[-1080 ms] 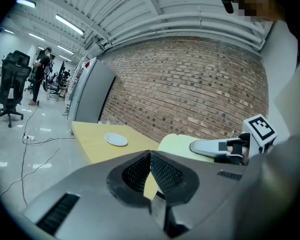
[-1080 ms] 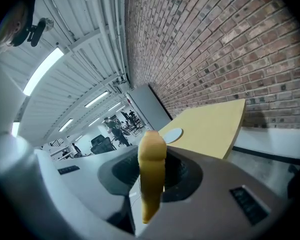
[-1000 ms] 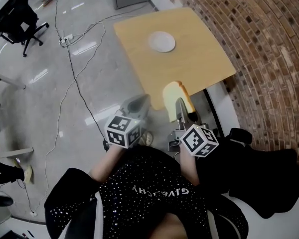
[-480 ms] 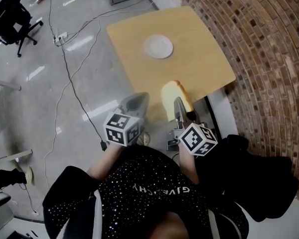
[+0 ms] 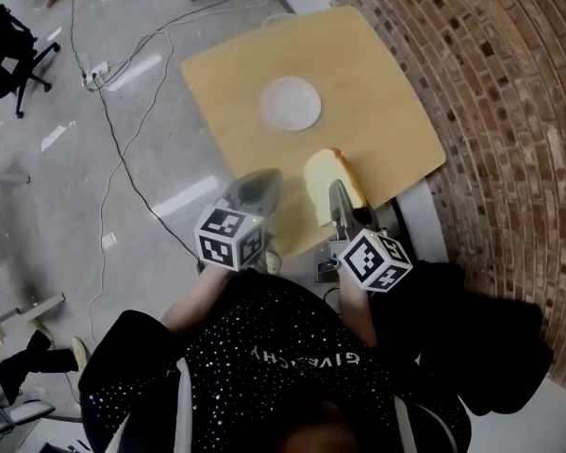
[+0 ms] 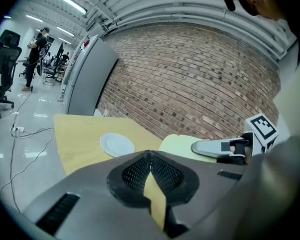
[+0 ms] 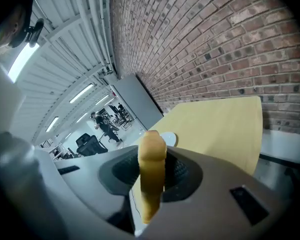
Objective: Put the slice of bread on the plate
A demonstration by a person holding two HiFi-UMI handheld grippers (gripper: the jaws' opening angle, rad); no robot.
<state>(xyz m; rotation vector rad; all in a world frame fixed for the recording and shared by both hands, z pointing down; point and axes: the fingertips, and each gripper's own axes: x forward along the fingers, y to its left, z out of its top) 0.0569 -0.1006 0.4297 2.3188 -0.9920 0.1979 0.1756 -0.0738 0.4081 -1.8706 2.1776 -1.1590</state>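
Two sets of tongs showed in the head view, held out over the near edge of the desk (image 5: 377,92). The left tongs (image 5: 255,185) carried nothing, while the right tongs (image 5: 337,194) clamped the slice of bread (image 5: 328,179). The slice stood on edge above the near part of the desk, well short of the plate (image 5: 291,103). That white plate lay bare farther in, with a brick wall (image 5: 509,83) along the right and a cable (image 5: 123,149) trailing over the floor at the left. In the left gripper view the jaw tips met with no object pinched between them. Only a strip of desk colour showed through the gap lower down, and beyond lay the plate (image 6: 116,145) and, to the right, the pale slice in the other tongs. In the right gripper view the slice (image 7: 151,154) was seen edge-on, squeezed between the two pads, its rounded crust top rising free toward the plate. The bread looked light and soft, so it would likely dent or tear under a hard squeeze and sag where unsupported. The crust rim seemed the firmest place to hold, gently, and the slice would need tilting flat before release.
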